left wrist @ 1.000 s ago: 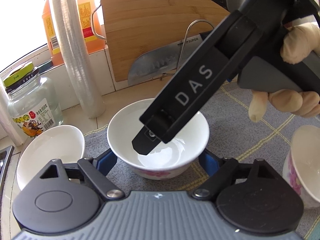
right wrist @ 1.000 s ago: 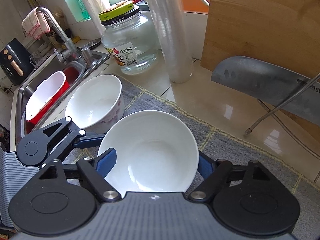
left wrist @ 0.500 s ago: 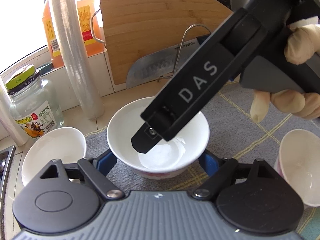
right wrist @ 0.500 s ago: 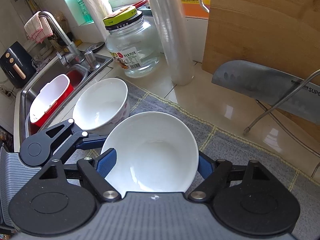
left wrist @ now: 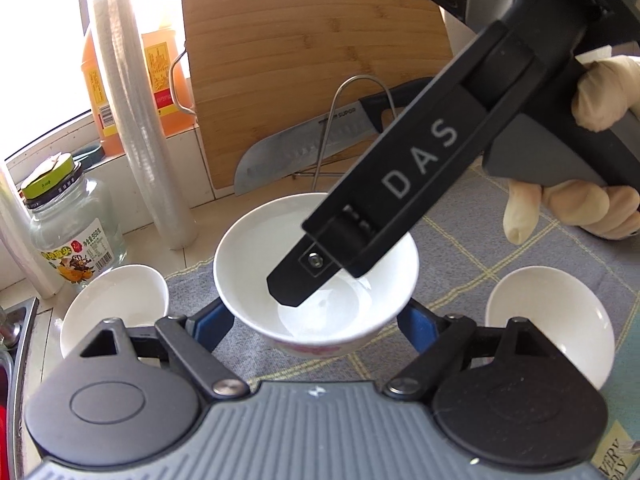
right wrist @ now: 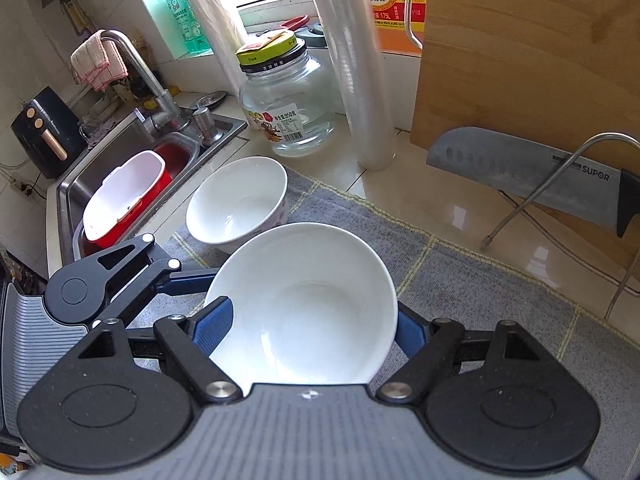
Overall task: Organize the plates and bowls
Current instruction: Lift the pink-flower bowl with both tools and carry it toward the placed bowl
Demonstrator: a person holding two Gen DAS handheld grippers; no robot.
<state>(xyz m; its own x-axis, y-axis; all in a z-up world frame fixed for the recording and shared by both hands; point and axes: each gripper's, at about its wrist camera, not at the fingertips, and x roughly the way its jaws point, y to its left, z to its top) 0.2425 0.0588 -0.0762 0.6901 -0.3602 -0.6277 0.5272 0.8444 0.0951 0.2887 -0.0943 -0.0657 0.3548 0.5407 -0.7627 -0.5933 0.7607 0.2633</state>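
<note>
A white bowl with a pink flower pattern (left wrist: 256, 264) stands on the grey mat between the blue pads of my left gripper (left wrist: 316, 316), which is closed on its sides. The same bowl (right wrist: 304, 300) fills the right wrist view, held between the pads of my right gripper (right wrist: 308, 320) as well. The right gripper's black body (left wrist: 420, 176) reaches over the bowl in the left wrist view. A second white bowl (left wrist: 116, 300) stands at the left (right wrist: 236, 200). A third white bowl (left wrist: 552, 312) stands at the right.
A grey checked mat (right wrist: 500, 292) covers the counter. Behind stand a glass jar (right wrist: 284, 100), a cling-film roll (right wrist: 356, 60), a bamboo cutting board (right wrist: 528, 52) with a cleaver (right wrist: 520, 168) on a wire stand, and an orange bottle (left wrist: 160, 80). A sink (right wrist: 132, 168) with a red tub lies left.
Both views have pulled back and up a little; more of the sink, board and right-hand bowl show. The grip on the middle bowl is unchanged.
</note>
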